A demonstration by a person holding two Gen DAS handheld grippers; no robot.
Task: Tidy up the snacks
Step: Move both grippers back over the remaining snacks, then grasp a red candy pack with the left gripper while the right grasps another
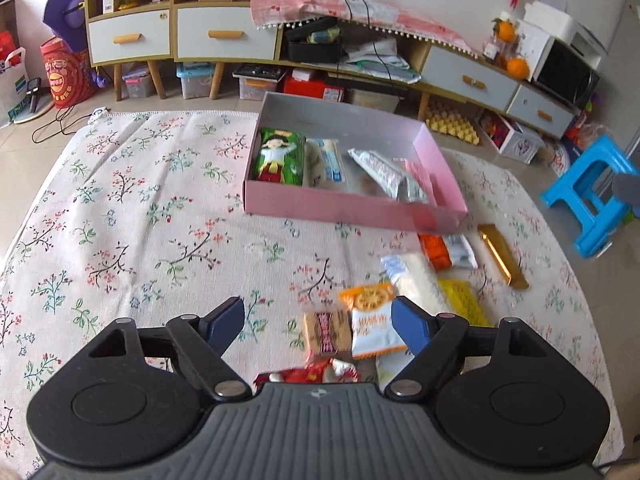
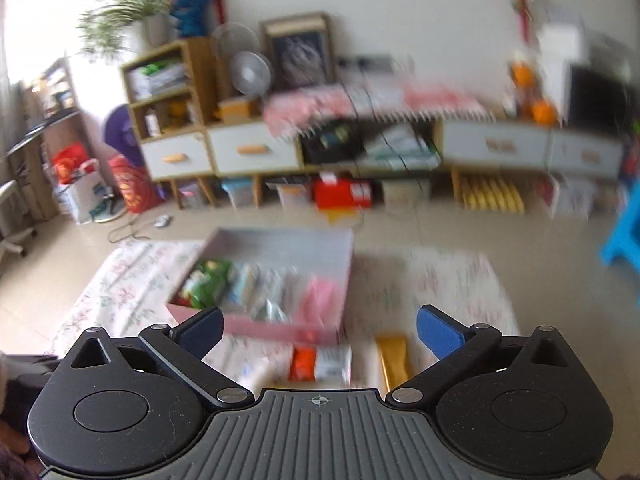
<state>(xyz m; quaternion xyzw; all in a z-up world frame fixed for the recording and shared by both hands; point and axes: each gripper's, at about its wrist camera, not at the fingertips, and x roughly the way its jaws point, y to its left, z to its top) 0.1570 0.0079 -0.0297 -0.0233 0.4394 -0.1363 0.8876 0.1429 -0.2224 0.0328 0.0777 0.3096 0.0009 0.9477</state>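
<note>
Our left gripper (image 1: 318, 326) is wide and holds nothing; loose snacks (image 1: 374, 322) lie right under it. Our right gripper (image 2: 320, 332) is wide and empty too. The pink box (image 1: 352, 210) sits ahead of both.

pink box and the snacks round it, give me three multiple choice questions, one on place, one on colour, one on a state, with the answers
1. Where in the pink box does the green packet lie?
A. at its left end
B. at its right end
C. outside it, on the cloth

2. What colour is the long bar lying on the floral cloth right of the box?
A. purple
B. gold
C. black

3. How does the left claw stand?
A. shut on a packet
B. open, holding nothing
C. shut and empty

Answers:
1 A, the green packet sits against the box's left wall.
2 B, its wrapper is shiny gold.
3 B, the fingers stand apart, with the snacks lying loose on the cloth below.
</note>
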